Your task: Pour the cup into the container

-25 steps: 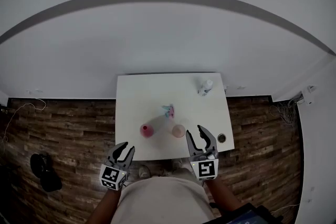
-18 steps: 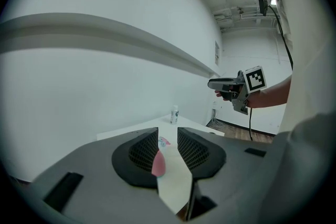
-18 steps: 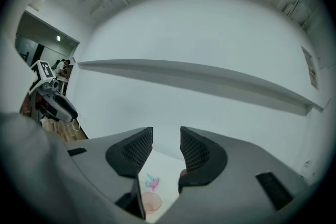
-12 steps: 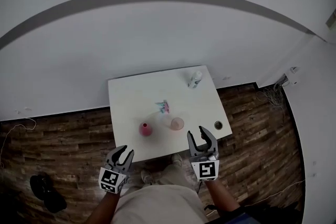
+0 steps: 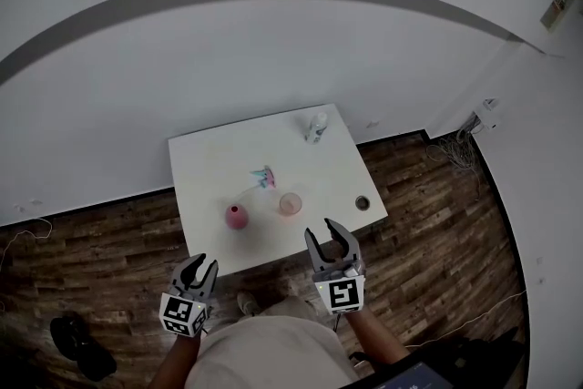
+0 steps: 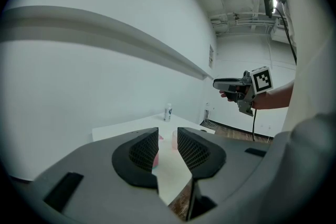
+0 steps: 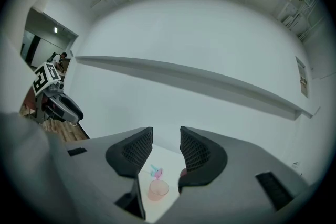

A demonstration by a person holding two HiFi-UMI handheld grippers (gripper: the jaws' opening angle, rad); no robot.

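A translucent pink cup [image 5: 290,204] [image 7: 157,189] stands on the white table [image 5: 209,164], right of centre. A rounder, opaque pink vessel [image 5: 236,216] stands to its left, near the front edge. My left gripper [image 5: 200,267] [image 6: 168,139] hangs over the wooden floor, short of the table's near edge, open and empty. Further right, my right gripper [image 5: 326,234] [image 7: 166,147] is just off the front edge, nearest the translucent cup. It is also open with nothing between its fingers. Neither gripper touches anything.
A small pink and teal object [image 5: 264,177] lies behind the two vessels. A white bottle [image 5: 315,127] [image 6: 168,112] stands at the far right corner. There is a small dark round thing [image 5: 363,203] at the table's right edge. Cables [image 5: 460,150] lie by the right wall.
The head view has swung, so the table now sits further left and higher in the picture. Both grippers stay short of the near edge with their jaws unchanged.
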